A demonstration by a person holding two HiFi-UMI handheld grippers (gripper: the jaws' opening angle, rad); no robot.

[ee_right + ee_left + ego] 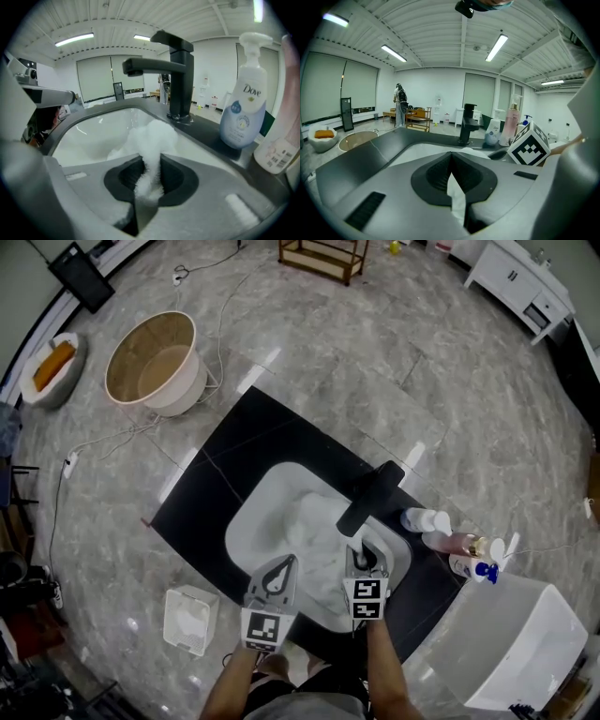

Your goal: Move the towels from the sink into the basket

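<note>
A heap of fluffy white towels (314,526) lies in the white sink (251,517) set in a black counter. My right gripper (359,552) is over the sink's near right side, shut on a fold of white towel (152,136) that runs between its jaws (150,164). My left gripper (289,563) hovers at the sink's near edge, to the left of the right one. Its tips (451,154) meet with nothing seen pinched; white shows through the slit behind them. The round tan basket (155,362) stands on the floor far left of the counter.
A black faucet (370,498) rises at the sink's right rim, just beyond my right gripper. Soap bottles (441,531) stand on the counter behind it. A small white bin (192,618) sits on the floor at the near left, and a large white box (525,643) at the right.
</note>
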